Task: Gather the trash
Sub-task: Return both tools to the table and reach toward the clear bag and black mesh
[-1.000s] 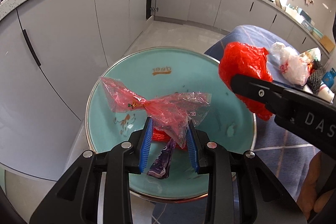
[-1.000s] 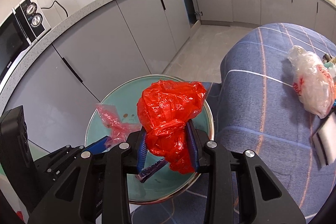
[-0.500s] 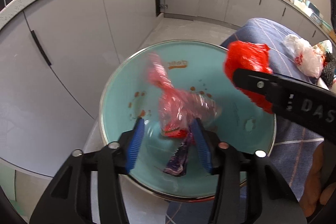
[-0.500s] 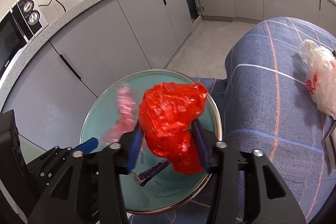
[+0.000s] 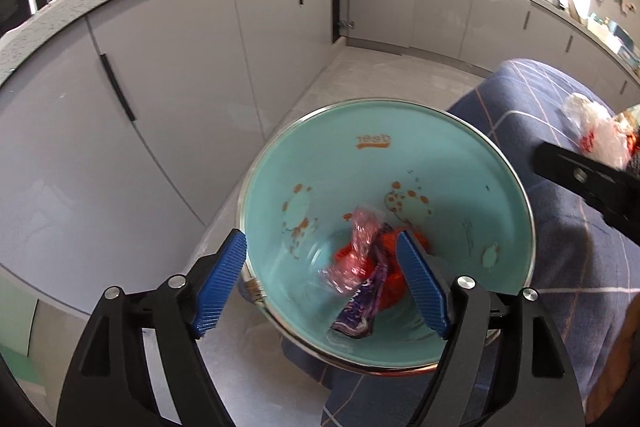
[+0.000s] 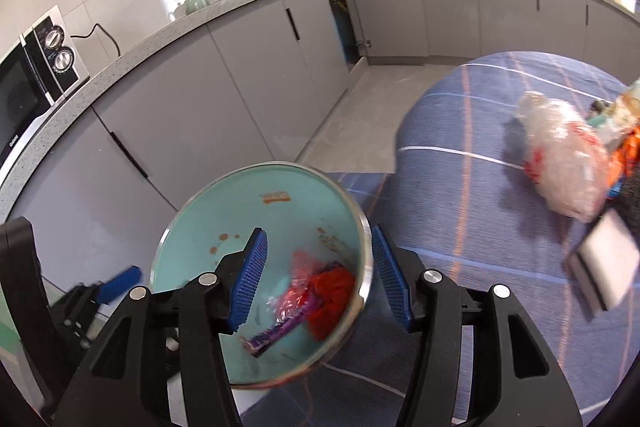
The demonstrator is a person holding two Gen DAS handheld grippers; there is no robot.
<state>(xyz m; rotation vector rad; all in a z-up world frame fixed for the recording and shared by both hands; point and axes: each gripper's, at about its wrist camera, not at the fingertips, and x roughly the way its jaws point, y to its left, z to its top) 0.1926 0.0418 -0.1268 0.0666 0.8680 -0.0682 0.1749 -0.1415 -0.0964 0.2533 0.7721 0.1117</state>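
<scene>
A teal bowl [image 5: 460, 167] with a metal rim stands at the edge of the blue checked tablecloth [image 5: 568, 267]. A pink clear bag [image 5: 360, 247], a red bag [image 5: 390, 291] and a purple wrapper [image 5: 358, 311] lie loose in it. My left gripper [image 5: 320, 239] hangs over the bowl with its jaws opening, the pads touching nothing. My right gripper [image 6: 318, 231] is open and empty above the bowl's right rim [image 6: 366, 259]. From the right wrist the red bag [image 6: 332, 291], pink bag [image 6: 296, 291] and wrapper [image 6: 276, 331] all rest on the bowl's bottom.
A white plastic bag [image 6: 560, 163] and more wrappers lie on the cloth to the right, beside a white and black block [image 6: 604, 267]. Grey cabinets [image 5: 160, 87] curve behind the bowl, with a microwave [image 6: 32, 79] on the counter. Tiled floor [image 5: 380, 75] lies beyond.
Both grippers have let go. The pink bag left the left jaws and the red bag left the right jaws, and both now lie in the bowl. Both pairs of jaws stand wider.
</scene>
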